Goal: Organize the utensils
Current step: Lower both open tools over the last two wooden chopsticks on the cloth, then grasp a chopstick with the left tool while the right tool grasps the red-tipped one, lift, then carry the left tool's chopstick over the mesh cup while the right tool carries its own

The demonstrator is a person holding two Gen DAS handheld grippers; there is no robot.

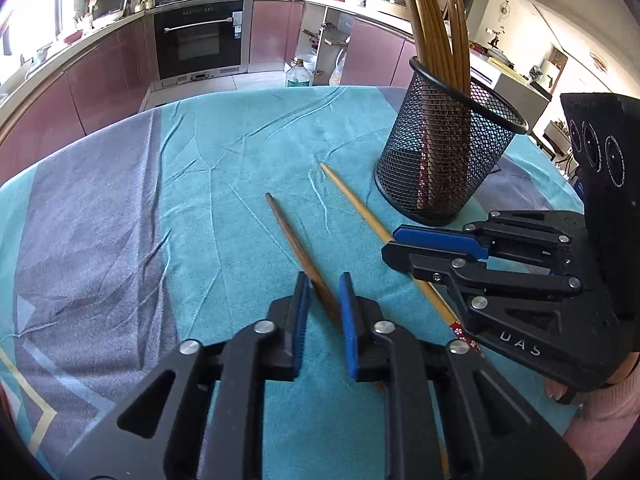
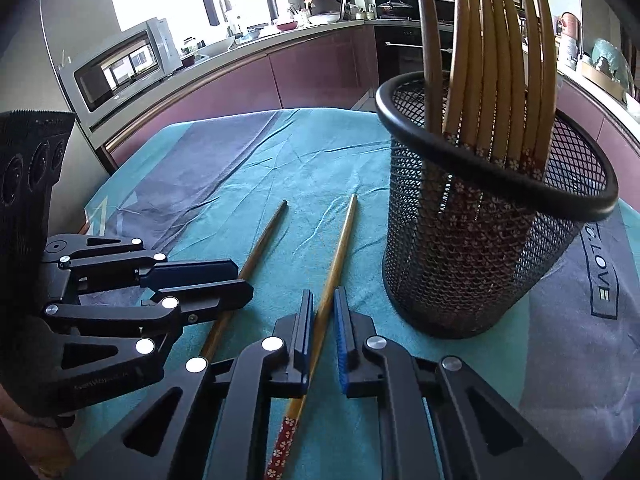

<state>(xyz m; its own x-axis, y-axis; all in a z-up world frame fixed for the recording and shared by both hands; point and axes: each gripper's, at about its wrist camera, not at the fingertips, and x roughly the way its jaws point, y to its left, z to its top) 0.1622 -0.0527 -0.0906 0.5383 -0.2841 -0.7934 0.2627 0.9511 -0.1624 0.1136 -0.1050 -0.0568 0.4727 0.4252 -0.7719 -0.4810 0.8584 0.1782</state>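
Two chopsticks lie on the teal cloth. The dark brown chopstick (image 1: 288, 236) runs slantwise between the blue pads of my left gripper (image 1: 324, 280), which is shut on it near its thick end. Its thin end points away from me. My right gripper (image 2: 323, 296) is shut on the light bamboo chopstick (image 2: 340, 244), whose red flowered end (image 2: 282, 440) sticks out behind the fingers. A black mesh holder (image 2: 472, 260) stands upright just right of both, with several bamboo chopsticks (image 2: 492, 60) in it. Each wrist view shows the other gripper from the side: the right gripper (image 1: 390, 244) and the left gripper (image 2: 236, 284).
The table wears a teal and grey cloth (image 1: 240, 140), wrinkled, with its far edge close behind the holder. Beyond it run kitchen counters, an oven (image 1: 198, 40) and a microwave (image 2: 120, 72). A water bottle (image 1: 298, 74) stands on the floor. A pink sleeve (image 1: 612, 396) shows behind the right gripper.
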